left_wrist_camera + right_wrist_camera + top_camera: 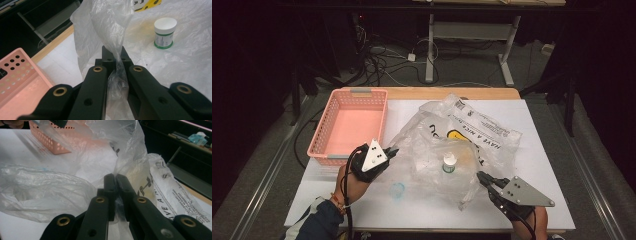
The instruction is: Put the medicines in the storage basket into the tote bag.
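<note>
Left tongs pinching plastic bag edge beside pink basket; right tongs pinching bag's opposite edge; white jar inside bag.

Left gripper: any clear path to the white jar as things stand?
Probably not. The left gripper is shut on the plastic bag, and the jar appears to sit inside that bag, under film, so it would have to let go first.

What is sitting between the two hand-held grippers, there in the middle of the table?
In the high view, a small white-capped jar stands inside the clear plastic bag, between the left hand-held gripper and the right hand-held gripper, both shut on the bag.
</note>
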Available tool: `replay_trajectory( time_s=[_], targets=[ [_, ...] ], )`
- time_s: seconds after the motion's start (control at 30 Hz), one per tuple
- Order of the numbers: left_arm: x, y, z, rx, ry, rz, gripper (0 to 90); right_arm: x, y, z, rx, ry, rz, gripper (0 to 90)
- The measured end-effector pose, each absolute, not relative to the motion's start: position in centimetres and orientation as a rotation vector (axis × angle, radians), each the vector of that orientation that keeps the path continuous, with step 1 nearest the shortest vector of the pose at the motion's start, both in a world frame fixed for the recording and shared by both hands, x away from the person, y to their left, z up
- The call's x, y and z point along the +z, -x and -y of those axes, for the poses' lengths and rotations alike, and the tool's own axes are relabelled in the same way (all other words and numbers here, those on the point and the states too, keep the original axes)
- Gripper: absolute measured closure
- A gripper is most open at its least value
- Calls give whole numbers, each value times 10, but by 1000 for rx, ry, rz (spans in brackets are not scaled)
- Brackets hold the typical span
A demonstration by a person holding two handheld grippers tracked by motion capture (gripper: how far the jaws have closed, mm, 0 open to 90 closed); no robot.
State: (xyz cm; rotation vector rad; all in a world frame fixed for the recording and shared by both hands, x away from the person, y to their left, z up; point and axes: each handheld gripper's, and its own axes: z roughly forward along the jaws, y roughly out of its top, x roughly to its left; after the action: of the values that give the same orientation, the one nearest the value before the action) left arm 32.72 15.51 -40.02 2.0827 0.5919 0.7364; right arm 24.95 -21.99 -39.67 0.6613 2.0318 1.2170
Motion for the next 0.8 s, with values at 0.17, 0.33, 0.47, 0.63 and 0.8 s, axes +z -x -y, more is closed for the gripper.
replay_trajectory(
  time_s=[0.17, 0.33, 0.47, 0.63, 0.8],
  targets=[
    [-394, -323, -154, 739, -2050, -578, 866, -390, -251, 219, 1223, -652, -1984, 889],
    [-384, -322, -154, 741, -2008, -567, 866, -381, -248, 218, 1216, -621, -1925, 891],
    [-377, -321, -155, 755, -1976, -567, 866, -373, -248, 216, 1225, -610, -1889, 892],
    [-370, -321, -155, 752, -1956, -559, 866, -362, -252, 217, 1240, -610, -1846, 892],
    [-363, -320, -155, 748, -1925, -560, 866, -351, -255, 219, 1250, -607, -1810, 893]
  ],
)
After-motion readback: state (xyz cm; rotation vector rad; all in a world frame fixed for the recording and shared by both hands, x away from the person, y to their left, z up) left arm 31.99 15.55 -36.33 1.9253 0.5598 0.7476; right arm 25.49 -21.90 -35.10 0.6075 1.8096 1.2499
